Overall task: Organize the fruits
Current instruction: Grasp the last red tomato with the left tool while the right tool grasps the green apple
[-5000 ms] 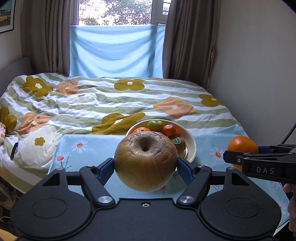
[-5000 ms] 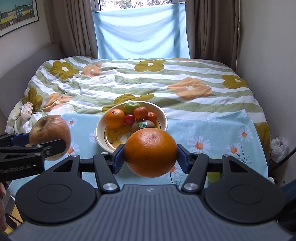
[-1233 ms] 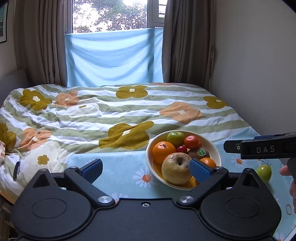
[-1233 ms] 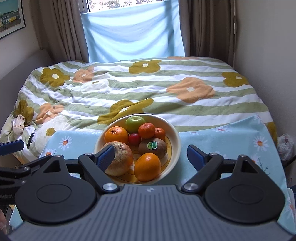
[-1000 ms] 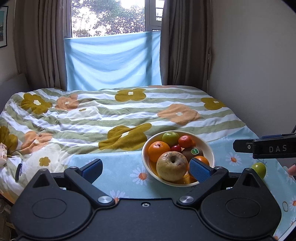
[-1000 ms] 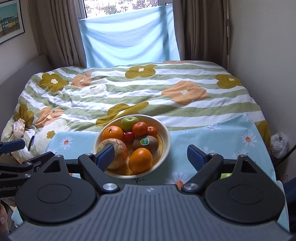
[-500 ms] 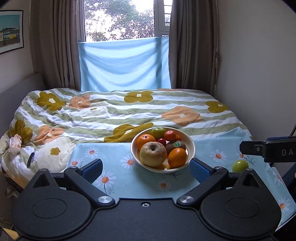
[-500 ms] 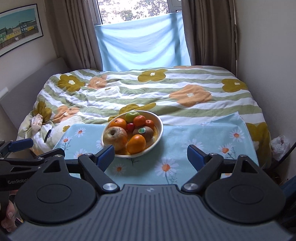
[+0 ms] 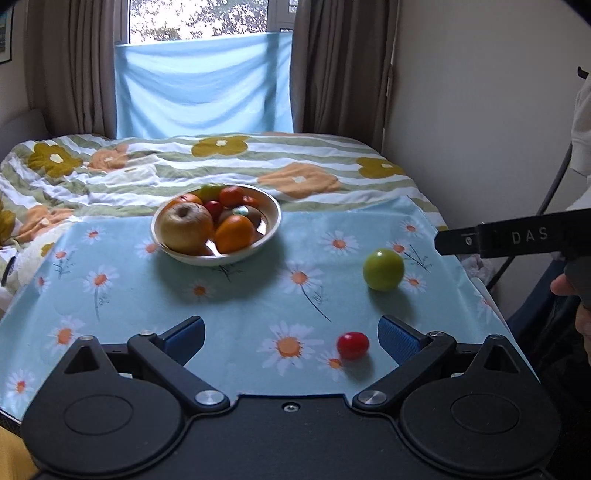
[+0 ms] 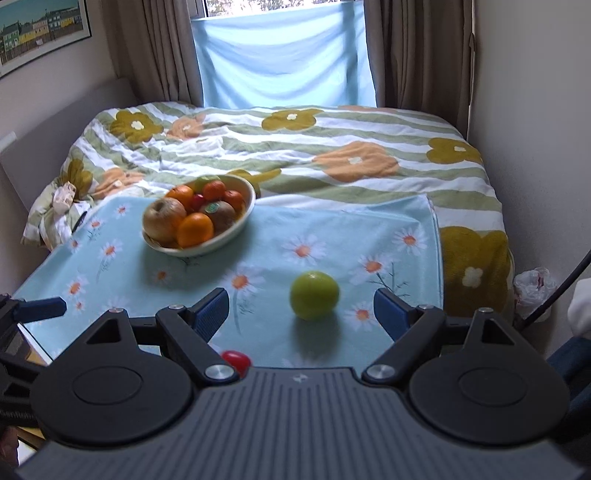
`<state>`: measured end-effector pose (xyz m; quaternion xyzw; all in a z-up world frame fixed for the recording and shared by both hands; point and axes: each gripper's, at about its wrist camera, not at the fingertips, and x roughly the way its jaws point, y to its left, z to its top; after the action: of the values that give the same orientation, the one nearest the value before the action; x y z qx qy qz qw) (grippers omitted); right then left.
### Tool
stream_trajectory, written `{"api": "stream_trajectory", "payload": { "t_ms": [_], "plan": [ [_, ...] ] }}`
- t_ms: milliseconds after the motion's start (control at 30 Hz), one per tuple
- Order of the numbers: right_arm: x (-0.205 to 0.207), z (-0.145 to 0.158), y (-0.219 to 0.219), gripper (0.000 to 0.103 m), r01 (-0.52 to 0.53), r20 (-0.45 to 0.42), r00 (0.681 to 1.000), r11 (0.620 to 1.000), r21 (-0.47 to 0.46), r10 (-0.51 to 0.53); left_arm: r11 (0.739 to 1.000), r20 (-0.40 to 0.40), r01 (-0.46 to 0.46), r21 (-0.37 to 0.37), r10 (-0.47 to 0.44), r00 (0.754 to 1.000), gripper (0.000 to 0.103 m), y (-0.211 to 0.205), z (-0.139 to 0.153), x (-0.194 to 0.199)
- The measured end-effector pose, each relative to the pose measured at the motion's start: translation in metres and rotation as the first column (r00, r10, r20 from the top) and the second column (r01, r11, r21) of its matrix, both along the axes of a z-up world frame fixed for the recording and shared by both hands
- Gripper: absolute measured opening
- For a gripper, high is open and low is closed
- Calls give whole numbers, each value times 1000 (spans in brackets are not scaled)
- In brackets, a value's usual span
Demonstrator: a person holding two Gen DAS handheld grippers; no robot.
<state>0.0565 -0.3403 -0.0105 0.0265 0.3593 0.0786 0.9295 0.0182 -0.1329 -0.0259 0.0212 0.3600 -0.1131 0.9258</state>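
So both tongs spread wide and holding nothing, left gripper [image 9: 290, 334] with red cherry tomato [image 9: 352, 345] just inside its right finger, right gripper [image 10: 301, 308] framing green apple [image 10: 314, 295], fruit bowl [image 9: 271, 225] well apart, open daisy tablecloth [image 9: 122, 302] between.

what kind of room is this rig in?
Most likely a bedroom: a bed with a floral duvet, a curtained window, and a framed picture on the wall. The fruit bowl sits on a daisy-print cloth.

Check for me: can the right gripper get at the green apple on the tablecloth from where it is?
Probably yes. The right gripper is open, and the green apple sits alone on the tablecloth, roughly in line with the gap between its fingers, nothing between.
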Motion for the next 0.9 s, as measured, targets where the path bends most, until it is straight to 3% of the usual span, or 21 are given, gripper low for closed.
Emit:
{"api": "stream_trajectory", "payload": {
  "t_ms": [267,400,700,800,900],
  "plan": [
    [30,-41,-20,100,-30,-33,999,999,-17,30,1000,-72,16,-1,-16,997,99,-43,-48,15],
    [47,-62,-20,100,-59,-60,997,998,-14,58,1000,-97,5,8,-5,995,91,-57,-65,25],
    [73,-89,-13,97,-88,-102,991,996,3,88,1000,-145,2,-6,-3,989,66,-73,-93,49],
    [79,-93,-13,97,-83,-111,990,996,13,84,1000,-121,4,18,-2,993,61,-76,-94,50],
    [85,-97,-10,97,-85,-114,990,996,17,86,999,-109,-6,40,11,994,42,-76,-94,51]
  ]
}}
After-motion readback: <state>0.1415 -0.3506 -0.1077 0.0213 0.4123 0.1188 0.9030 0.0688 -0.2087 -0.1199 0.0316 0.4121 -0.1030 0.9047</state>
